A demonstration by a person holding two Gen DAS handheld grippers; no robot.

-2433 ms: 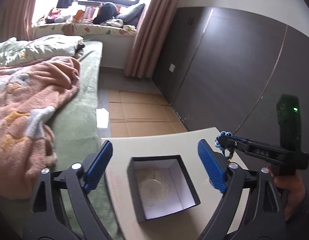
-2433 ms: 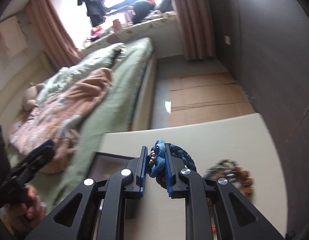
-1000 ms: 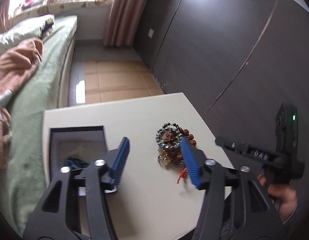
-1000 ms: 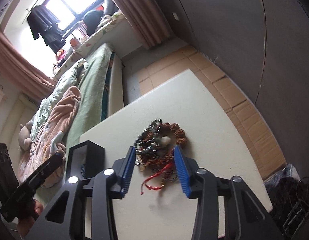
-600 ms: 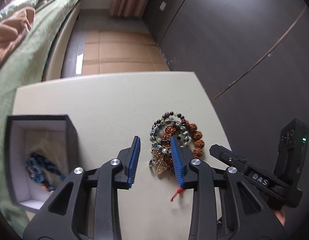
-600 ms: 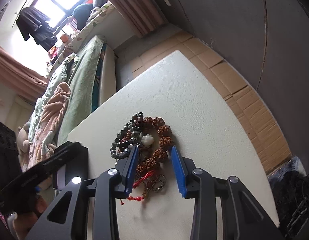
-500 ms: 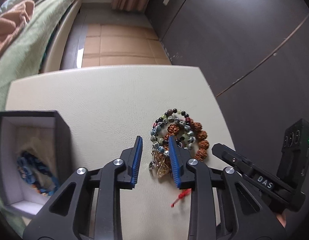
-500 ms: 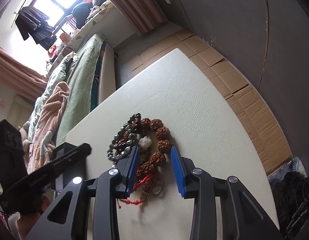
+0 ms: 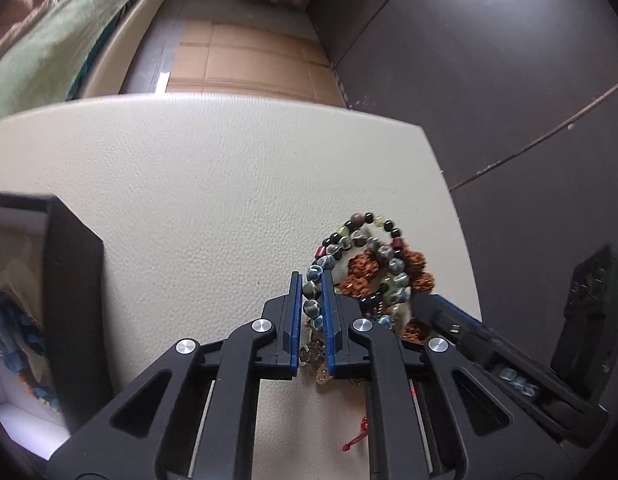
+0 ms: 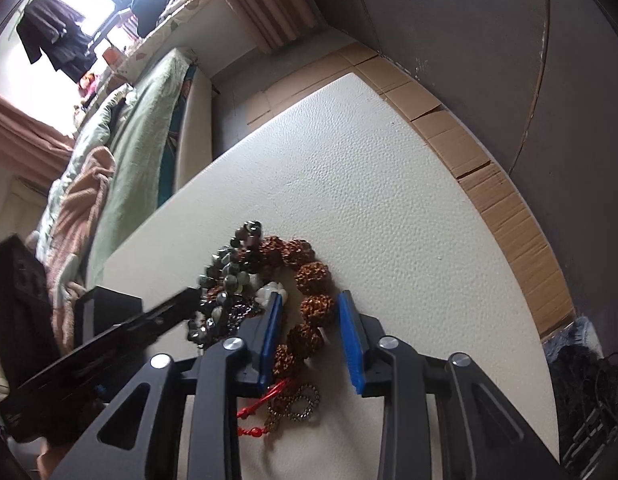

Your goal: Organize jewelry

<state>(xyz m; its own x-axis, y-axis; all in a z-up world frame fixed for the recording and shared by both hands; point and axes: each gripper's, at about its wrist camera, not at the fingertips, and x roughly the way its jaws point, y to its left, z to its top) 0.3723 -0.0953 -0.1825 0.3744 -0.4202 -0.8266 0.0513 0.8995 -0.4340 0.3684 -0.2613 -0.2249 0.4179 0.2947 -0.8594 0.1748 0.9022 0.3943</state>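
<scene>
Blue-padded left gripper [image 9: 312, 280] pinches the grey beaded bracelet [image 9: 351, 270].
Right gripper [image 10: 311, 304], beside it, stands spread around the brown seed bracelet [image 10: 309, 308].

A cream, pebble-textured surface [image 9: 213, 184] is carrying a tangled heap of beaded bracelets [image 9: 369, 264] near its right edge, with a red tassel cord [image 10: 265, 404] and a small chain ring [image 10: 303, 398] lying beside them. A black open box [image 9: 75, 300] is sitting toward the left.
</scene>
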